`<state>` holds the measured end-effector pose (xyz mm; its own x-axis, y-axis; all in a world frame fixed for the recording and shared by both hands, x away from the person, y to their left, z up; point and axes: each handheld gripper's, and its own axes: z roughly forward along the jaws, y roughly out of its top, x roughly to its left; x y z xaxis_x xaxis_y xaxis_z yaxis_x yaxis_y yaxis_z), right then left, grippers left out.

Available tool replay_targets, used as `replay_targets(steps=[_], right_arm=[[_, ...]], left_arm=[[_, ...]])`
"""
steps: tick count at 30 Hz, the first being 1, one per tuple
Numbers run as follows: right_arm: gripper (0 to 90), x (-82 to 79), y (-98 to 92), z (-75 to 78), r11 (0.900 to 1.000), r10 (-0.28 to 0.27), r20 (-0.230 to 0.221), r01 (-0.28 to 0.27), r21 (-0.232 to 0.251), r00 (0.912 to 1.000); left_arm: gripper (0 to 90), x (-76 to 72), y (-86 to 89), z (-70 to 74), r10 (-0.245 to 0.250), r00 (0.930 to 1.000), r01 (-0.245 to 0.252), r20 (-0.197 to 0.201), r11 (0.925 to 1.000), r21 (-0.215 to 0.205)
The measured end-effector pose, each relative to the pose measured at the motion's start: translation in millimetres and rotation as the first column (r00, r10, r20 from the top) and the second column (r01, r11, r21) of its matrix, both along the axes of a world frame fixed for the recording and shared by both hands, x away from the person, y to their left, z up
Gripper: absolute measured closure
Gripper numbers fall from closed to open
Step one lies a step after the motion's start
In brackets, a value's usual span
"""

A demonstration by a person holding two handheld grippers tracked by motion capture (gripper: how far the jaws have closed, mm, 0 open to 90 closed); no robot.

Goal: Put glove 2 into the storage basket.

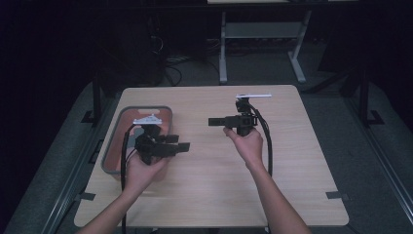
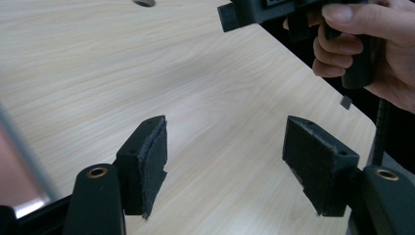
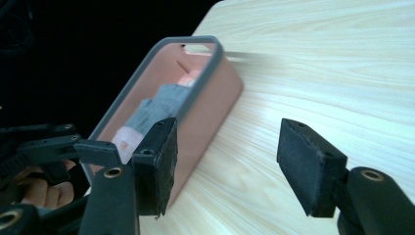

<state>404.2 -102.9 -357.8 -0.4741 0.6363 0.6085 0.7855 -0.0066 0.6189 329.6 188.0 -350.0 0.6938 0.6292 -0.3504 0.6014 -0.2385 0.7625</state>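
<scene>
Forearms enter from the bottom of the high view, each hand wrapped round a black gripper above the wooden table (image 1: 209,195). Left gripper (image 1: 181,146) is held at the near right corner of a pink bin (image 1: 113,146) with a grey rim, its jaws pointed toward the table's middle. Right gripper (image 1: 214,122) is held further back and to the right, jaws pointed left toward the bin — the two are seen facing roughly toward each other, well apart.

Left gripper view: jaws are set wide, foam pads (image 2: 154,164) bare, nothing but bare tabletop (image 2: 98,73) seen between them. The right hand (image 2: 364,46) and its gripper's black body are seen at the top right.

Right gripper view: jaws are also set wide, nothing gripped; one pad (image 3: 308,164) is seen over bare wood. The bin (image 3: 210,112) is seen beyond the left pad, standing at the table's edge, with grey cloth (image 3: 161,103) and something pink lying inside — what the pink item is cannot be told. The left gripper (image 3: 100,149) and fingers are seen at the lower left.
</scene>
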Motion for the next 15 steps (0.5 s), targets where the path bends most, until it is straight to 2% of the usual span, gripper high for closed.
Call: replay_targets(steps=[8, 15], right_arm=[[38.5, -9.9, -34.3, -7.0, 0.998, -0.061, -0.013, 0.061, -0.004, 0.9981], [37.9, -15.0, -52.6, -13.3, 0.996, -0.088, -0.024, 0.088, -0.013, 0.9958]], left_arm=[[31.2, -7.1, -27.4, -7.7, -0.052, 0.9987, 0.052, -0.001, 0.9986, 0.006], [30.8, -11.1, -43.1, -12.8, -0.085, 0.9964, 0.085, -0.003, 0.9963, 0.012]])
